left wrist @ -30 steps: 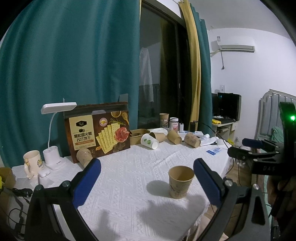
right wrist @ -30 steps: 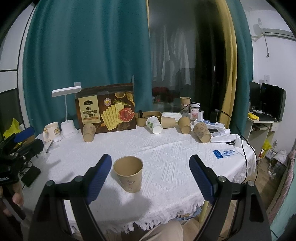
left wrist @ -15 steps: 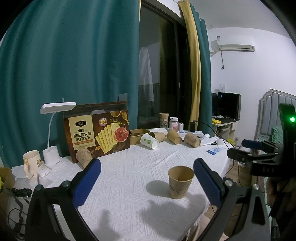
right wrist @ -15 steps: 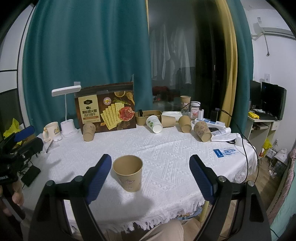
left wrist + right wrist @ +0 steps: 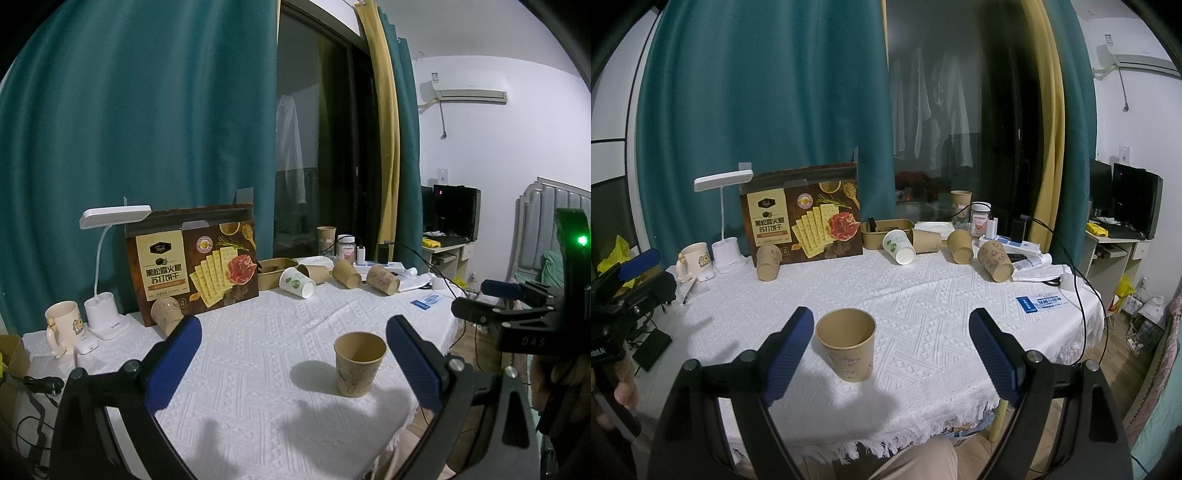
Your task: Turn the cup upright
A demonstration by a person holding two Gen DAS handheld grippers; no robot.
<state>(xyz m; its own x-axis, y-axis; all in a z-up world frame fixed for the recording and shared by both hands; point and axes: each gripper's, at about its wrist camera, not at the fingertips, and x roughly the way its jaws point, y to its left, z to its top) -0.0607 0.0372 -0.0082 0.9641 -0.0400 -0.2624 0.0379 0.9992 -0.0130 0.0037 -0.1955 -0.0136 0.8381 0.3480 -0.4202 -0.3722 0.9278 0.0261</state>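
A brown paper cup (image 5: 357,363) stands upright, mouth up, near the front of the white tablecloth (image 5: 258,350); it also shows in the right wrist view (image 5: 847,348). My left gripper (image 5: 293,363) is open and empty, with the cup just inside its right finger. My right gripper (image 5: 892,356) is open and empty, with the cup close to its left finger. Neither touches the cup. The right gripper's body (image 5: 517,321) shows at the right edge of the left wrist view.
Several paper cups lie on their sides at the back (image 5: 960,245), one white (image 5: 898,246). Another brown cup (image 5: 768,262) leans by a cracker box (image 5: 803,218). A white lamp (image 5: 726,221), a mug (image 5: 692,258) and cables (image 5: 1082,284) ring the table.
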